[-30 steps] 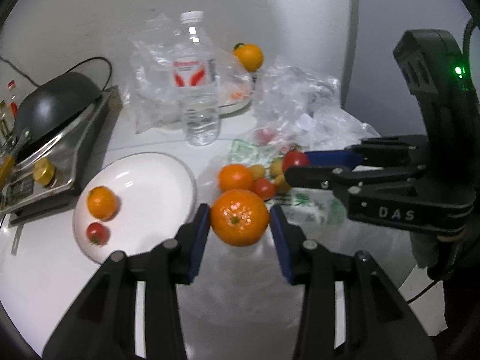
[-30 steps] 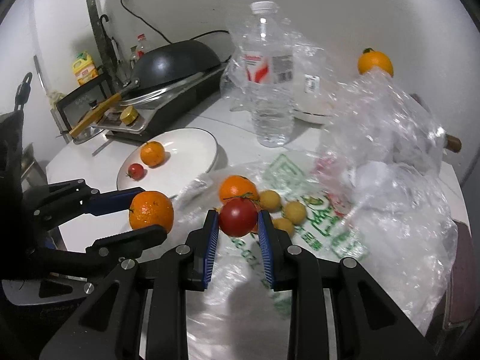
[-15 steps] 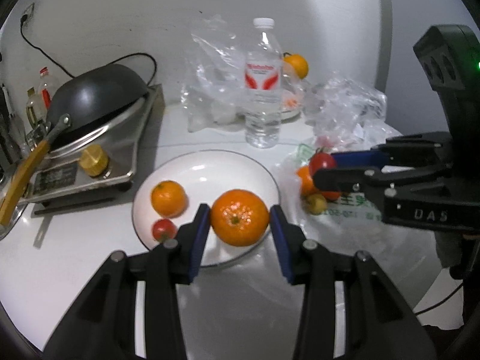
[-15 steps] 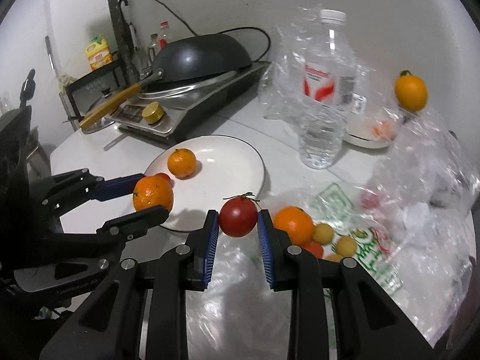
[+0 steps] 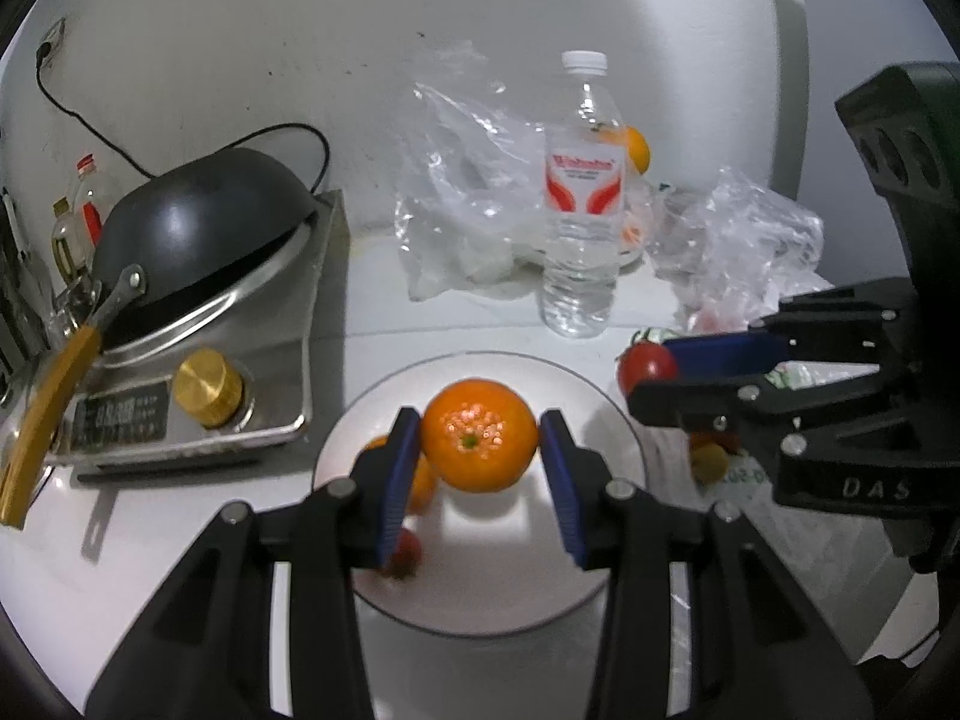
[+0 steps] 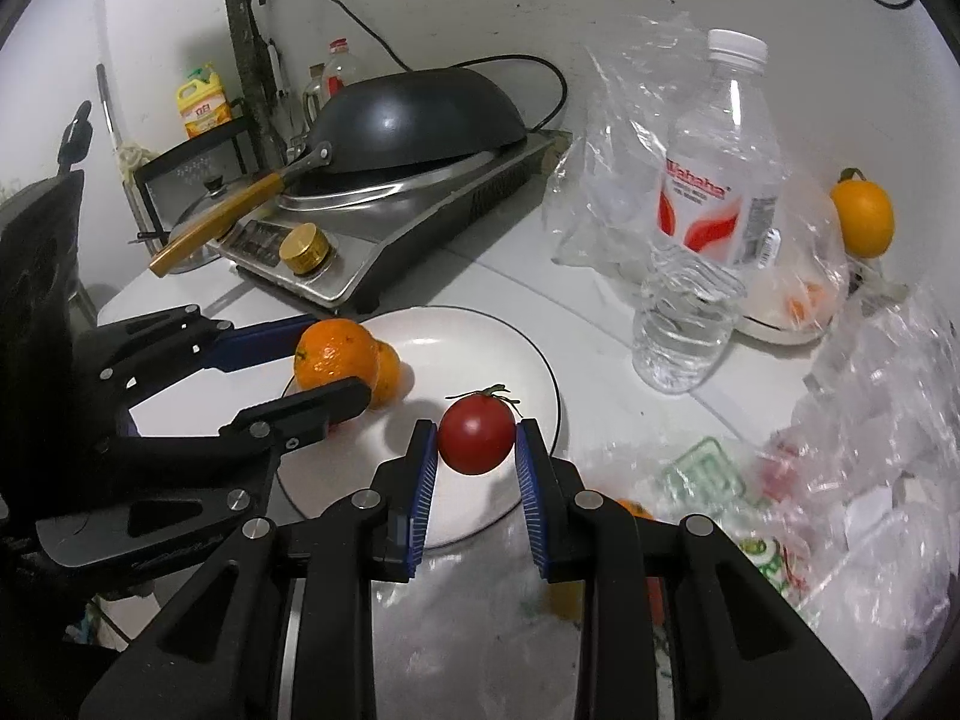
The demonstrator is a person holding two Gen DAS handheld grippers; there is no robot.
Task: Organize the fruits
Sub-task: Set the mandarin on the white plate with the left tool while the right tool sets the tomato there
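Observation:
My left gripper [image 5: 479, 435] is shut on a large orange [image 5: 478, 434] and holds it over the white plate [image 5: 612, 546]. A smaller orange [image 5: 423, 483] and a small red tomato [image 5: 405, 552] lie on the plate, partly hidden by my left finger. My right gripper [image 6: 476, 441] is shut on a red tomato [image 6: 476, 441] above the plate's near right rim [image 6: 549, 378]. The right wrist view also shows the left gripper [image 6: 327, 360] with its orange [image 6: 333, 354]. The left wrist view shows the right gripper [image 5: 651, 369] with its tomato [image 5: 647, 365].
A water bottle [image 5: 581, 204] stands behind the plate among clear plastic bags [image 5: 462, 180]. A black wok [image 5: 192, 228] sits on a steel cooker [image 5: 210, 396] at the left. More small fruit [image 5: 708, 453] lies on a printed bag at the right. An orange [image 6: 862, 216] sits at the back.
Both grippers have moved left and forward with their fruit. The orange is now over the plate's middle, and the tomato is over its right rim.

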